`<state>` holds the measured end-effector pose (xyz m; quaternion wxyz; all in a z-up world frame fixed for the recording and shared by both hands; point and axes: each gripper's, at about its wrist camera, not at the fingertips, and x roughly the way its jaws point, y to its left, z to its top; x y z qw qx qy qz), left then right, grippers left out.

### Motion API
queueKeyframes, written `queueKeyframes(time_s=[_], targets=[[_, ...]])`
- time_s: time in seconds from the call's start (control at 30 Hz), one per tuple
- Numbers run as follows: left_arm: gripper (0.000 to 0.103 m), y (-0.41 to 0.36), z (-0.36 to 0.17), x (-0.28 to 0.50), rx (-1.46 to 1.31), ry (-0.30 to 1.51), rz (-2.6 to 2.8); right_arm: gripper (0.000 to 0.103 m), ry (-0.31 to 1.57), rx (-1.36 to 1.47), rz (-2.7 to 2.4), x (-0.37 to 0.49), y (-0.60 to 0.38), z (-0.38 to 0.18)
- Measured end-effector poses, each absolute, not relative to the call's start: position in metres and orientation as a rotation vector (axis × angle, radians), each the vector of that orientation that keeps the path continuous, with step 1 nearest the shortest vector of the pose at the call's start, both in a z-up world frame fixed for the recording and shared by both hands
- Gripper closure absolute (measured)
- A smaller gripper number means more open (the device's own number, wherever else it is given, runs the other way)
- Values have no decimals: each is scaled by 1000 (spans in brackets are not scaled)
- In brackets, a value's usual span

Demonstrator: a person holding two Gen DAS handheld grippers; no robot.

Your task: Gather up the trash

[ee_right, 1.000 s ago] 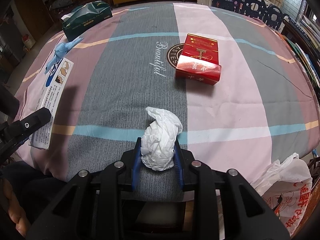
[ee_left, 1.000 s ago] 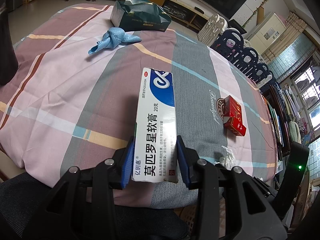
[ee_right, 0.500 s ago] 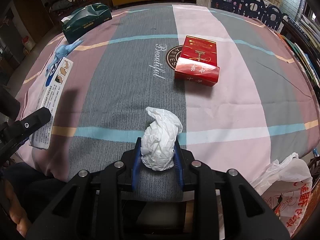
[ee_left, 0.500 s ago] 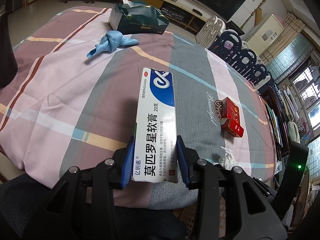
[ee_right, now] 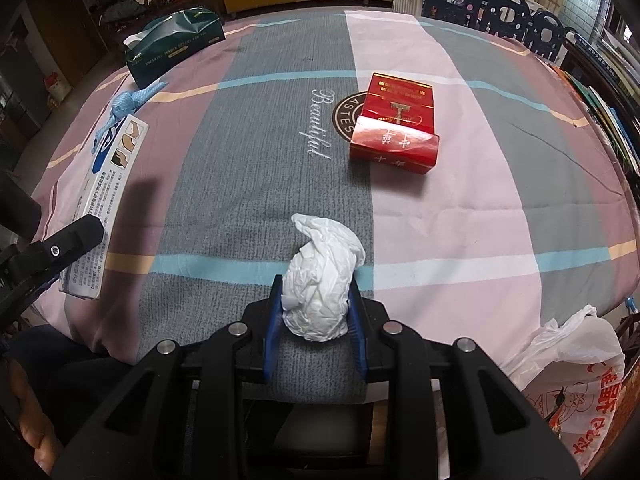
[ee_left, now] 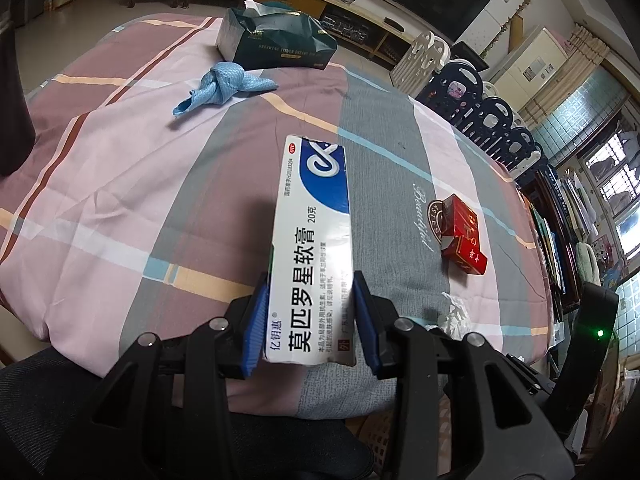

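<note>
My left gripper (ee_left: 308,312) is shut on a long white and blue ointment box (ee_left: 312,240), held above the near edge of the table. The box also shows at the left of the right wrist view (ee_right: 106,196). My right gripper (ee_right: 314,308) is shut on a crumpled white tissue wad (ee_right: 320,280), held just above the table's near edge. A red cigarette pack (ee_right: 394,124) lies on the cloth beyond it, and shows at the right of the left wrist view (ee_left: 462,236). A white plastic bag (ee_right: 572,372) hangs below the table's edge at the lower right.
A striped pink and grey cloth (ee_left: 120,168) covers the table. A dark green tissue pack (ee_left: 276,40) and a knotted blue rag (ee_left: 224,86) lie at the far left. Dark chairs (ee_left: 492,116) stand along the far side.
Both grippers have kept their hold. The left view has risen and pulled back a little from the table; the right view has drawn slightly nearer to the red pack.
</note>
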<state>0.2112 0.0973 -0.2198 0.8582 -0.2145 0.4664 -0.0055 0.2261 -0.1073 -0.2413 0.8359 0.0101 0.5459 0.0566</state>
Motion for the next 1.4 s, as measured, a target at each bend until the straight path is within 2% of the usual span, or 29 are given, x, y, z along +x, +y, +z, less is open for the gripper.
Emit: queueKeyframes(time_s=[1.4], targets=[[62, 96, -219, 212, -445, 973, -20, 73, 1154, 26, 121, 224, -108, -240]])
